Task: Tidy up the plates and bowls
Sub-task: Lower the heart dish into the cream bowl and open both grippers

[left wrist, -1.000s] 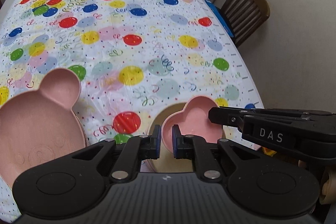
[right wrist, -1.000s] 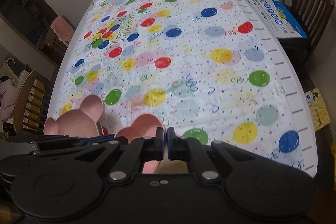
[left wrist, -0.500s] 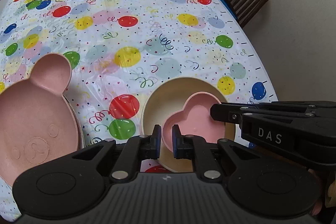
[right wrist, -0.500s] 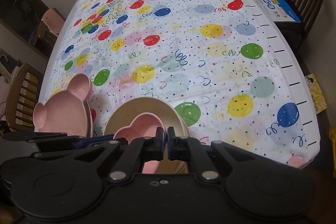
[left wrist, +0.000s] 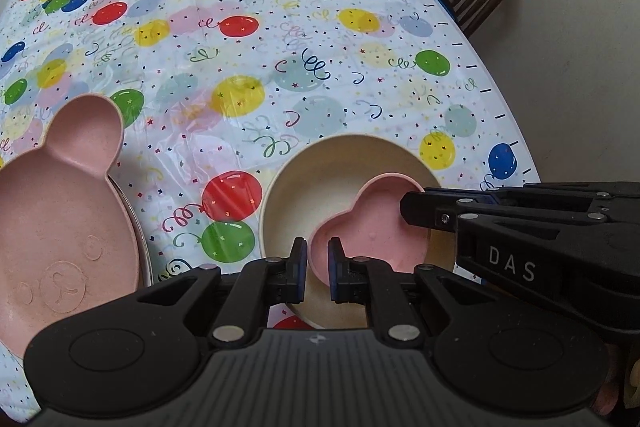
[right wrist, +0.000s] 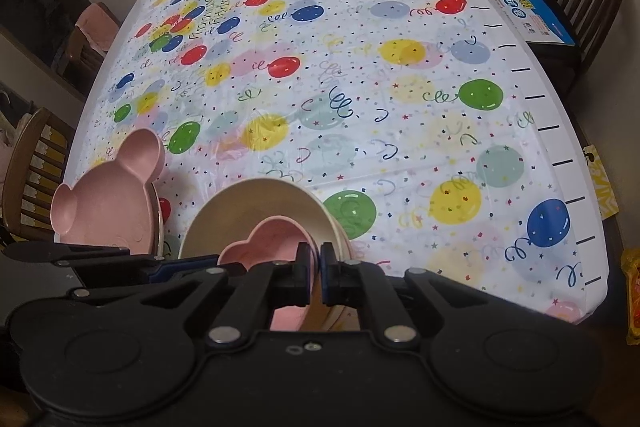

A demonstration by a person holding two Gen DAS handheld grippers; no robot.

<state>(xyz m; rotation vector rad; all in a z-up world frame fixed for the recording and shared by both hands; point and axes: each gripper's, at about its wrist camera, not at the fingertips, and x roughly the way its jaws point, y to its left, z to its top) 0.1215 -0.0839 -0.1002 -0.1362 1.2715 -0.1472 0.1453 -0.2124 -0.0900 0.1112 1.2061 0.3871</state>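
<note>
Balloon tablecloth (left wrist: 280, 75): bear plate (left wrist: 60, 227) at left; cream bowl (left wrist: 304, 187), hidden a second ago, at centre. Heart bowl (left wrist: 372, 231) now inside it. Left gripper (left wrist: 318, 263) clamps its near rim; right gripper (right wrist: 319, 267), jaws easing apart, straddles its right rim.

Beyond the cream bowl (left wrist: 336, 163) I see bare tablecloth (left wrist: 248, 67) to pass over; left of that bowl the bear plate (left wrist: 60, 211) blocks me, with a narrow lane between.
</note>
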